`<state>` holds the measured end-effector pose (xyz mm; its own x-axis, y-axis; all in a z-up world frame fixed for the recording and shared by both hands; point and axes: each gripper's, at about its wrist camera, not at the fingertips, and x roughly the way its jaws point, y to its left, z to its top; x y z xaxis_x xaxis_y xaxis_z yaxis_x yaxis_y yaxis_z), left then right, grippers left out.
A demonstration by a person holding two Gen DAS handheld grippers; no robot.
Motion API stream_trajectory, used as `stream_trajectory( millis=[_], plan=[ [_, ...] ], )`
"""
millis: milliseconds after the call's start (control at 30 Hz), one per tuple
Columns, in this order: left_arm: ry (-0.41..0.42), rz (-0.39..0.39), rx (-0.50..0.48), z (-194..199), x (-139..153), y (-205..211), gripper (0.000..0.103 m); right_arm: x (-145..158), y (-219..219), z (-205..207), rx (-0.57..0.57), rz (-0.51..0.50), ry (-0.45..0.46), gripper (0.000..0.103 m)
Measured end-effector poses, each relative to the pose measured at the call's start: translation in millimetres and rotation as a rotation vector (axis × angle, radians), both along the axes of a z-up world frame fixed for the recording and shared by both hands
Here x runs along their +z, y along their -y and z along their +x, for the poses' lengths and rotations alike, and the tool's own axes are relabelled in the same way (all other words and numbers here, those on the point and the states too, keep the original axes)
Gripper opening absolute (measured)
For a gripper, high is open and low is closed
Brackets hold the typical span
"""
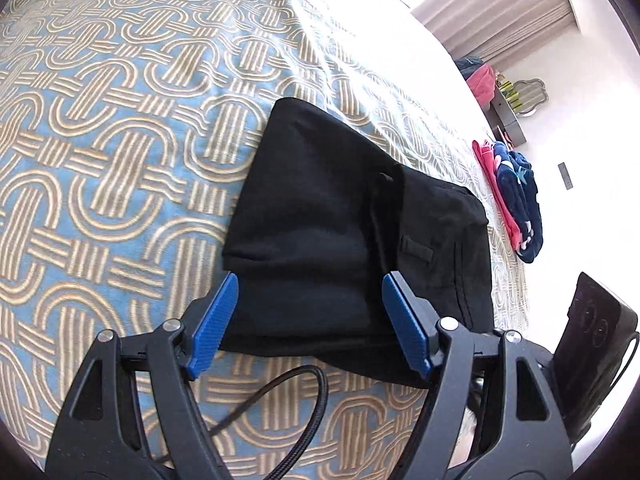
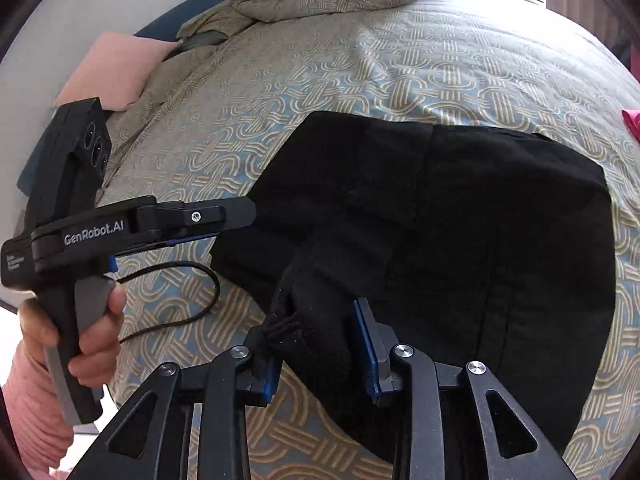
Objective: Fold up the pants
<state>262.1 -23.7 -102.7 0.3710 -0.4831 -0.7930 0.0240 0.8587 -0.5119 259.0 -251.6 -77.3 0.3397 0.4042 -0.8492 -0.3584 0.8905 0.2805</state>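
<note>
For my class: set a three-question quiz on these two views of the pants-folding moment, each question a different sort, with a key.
1. True or false: the left tool is open over the black pants.
2. What does the right tool pinch? A) pink pillow B) a bunch of the pants C) cable
3. Fill in: the pants lie on a patterned ____.

Key: 1 true. 2 B, the bunch. 3 bedspread.
</note>
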Motion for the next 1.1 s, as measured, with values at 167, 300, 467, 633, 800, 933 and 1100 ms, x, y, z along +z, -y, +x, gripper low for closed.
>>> stream_trajectory(
  millis=[167, 300, 467, 633, 800, 933, 1100],
  plan=[
    [0.006, -0.053, -0.016, 0, 2, -2, 0.075, 17, 52, -12, -0.120, 0.181, -0.054, 0.051],
    [-0.009, -0.075, -0.062, 3, 6, 17, 0.075, 29, 84, -18, -0.261, 0.154, 0.004, 0.054],
    [-0.028, -0.064, -0.137, 10, 0, 42, 0.077, 17, 93, -19, -0.324, 0.208, -0.022, 0.054],
    [-0.034, -0.034, -0.204, 19, -7, 71, 0.082, -21, 78, -24, -0.323, 0.136, -0.107, 0.054],
    [-0.031, 0.018, -0.226, 24, -9, 93, 0.081, -30, 86, -29, -0.360, 0.193, -0.103, 0.055],
    [-0.035, 0.008, -0.282, 20, -8, 109, 0.036, -31, 96, -29, -0.394, 0.262, -0.133, 0.055],
    [0.013, 0.020, -0.279, 14, -1, 107, 0.020, -24, 107, -35, -0.431, 0.286, -0.144, 0.055]
  ],
)
